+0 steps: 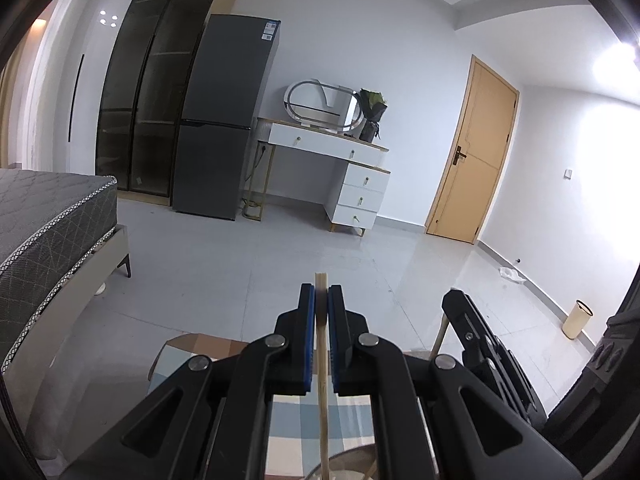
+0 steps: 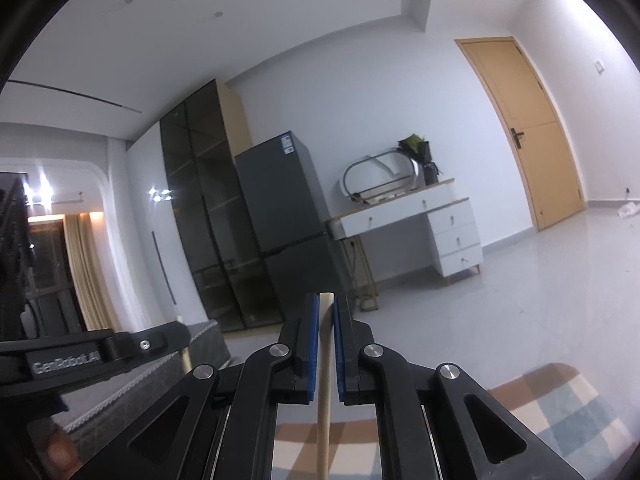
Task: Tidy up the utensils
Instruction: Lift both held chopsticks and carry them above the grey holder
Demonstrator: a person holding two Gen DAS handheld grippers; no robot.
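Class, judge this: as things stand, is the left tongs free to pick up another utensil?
Probably not. The left tongs are shut on a thin pale wooden stick that runs between the blue pads, so nothing more fits. The right tongs likewise grip a round pale wooden stick.

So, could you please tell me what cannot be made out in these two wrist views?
- Left wrist view: the lower end of the wooden stick in the left gripper is cut off by the bottom edge; which utensil it is cannot be told.
- Right wrist view: the wooden handle in the right gripper likewise runs off the bottom edge.
- Both views: the checked cloth is mostly hidden by the gripper bodies.
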